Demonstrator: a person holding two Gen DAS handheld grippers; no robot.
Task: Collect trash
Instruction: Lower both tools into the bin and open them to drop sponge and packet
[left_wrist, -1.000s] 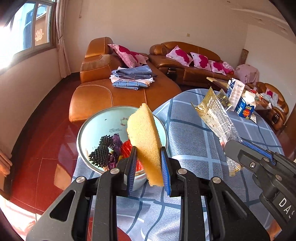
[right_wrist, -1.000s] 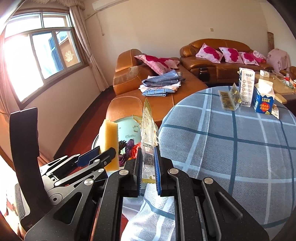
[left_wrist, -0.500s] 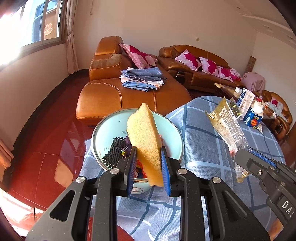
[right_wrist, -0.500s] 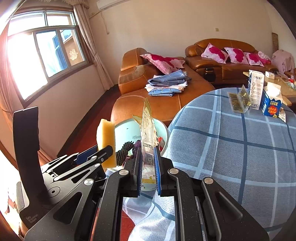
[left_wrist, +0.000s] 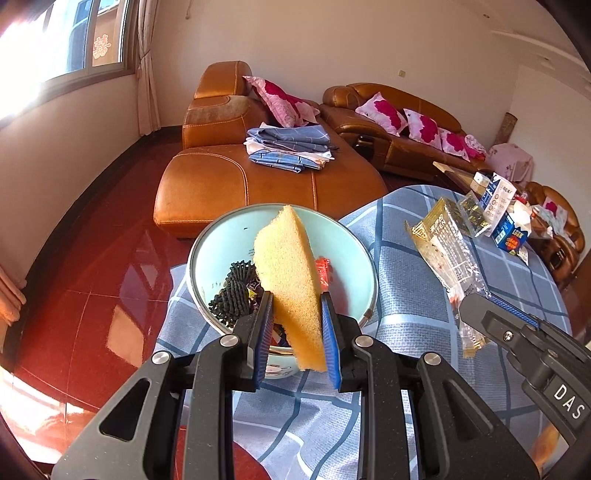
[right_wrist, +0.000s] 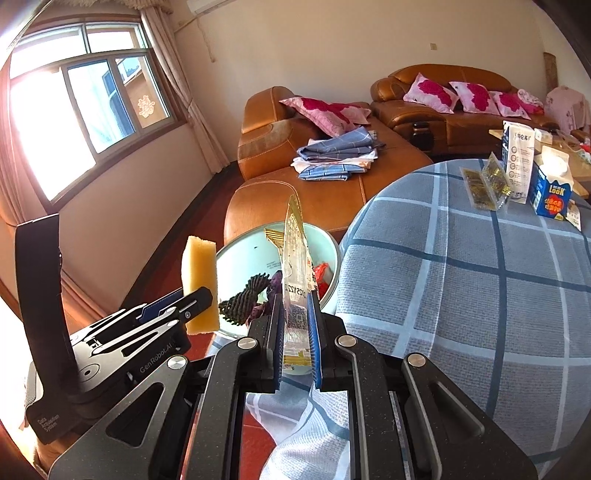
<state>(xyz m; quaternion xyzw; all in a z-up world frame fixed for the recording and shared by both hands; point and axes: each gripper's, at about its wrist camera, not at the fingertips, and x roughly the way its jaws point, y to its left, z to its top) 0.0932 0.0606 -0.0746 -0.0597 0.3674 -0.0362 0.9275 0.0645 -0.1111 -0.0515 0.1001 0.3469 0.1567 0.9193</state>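
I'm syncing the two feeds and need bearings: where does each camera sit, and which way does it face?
Left wrist: on the left gripper, facing the bowl and sofas; its jaws pinch a sponge; right gripper shows at right.
Right wrist: on the right gripper, facing the same way; its jaws pinch a wrapper; left gripper shows at left.
Shared: bowl, sponge, wrapper, checked tablecloth.

porous sponge (left_wrist: 291, 284), crinkly clear plastic wrapper (right_wrist: 295, 266), glossy bowl (left_wrist: 351, 243).

Bowl (left_wrist: 343, 236) on table (left_wrist: 413, 314) edge, sponge (left_wrist: 288, 284) above it, wrapper (left_wrist: 450, 266) to its right, sofa (left_wrist: 236, 177) behind
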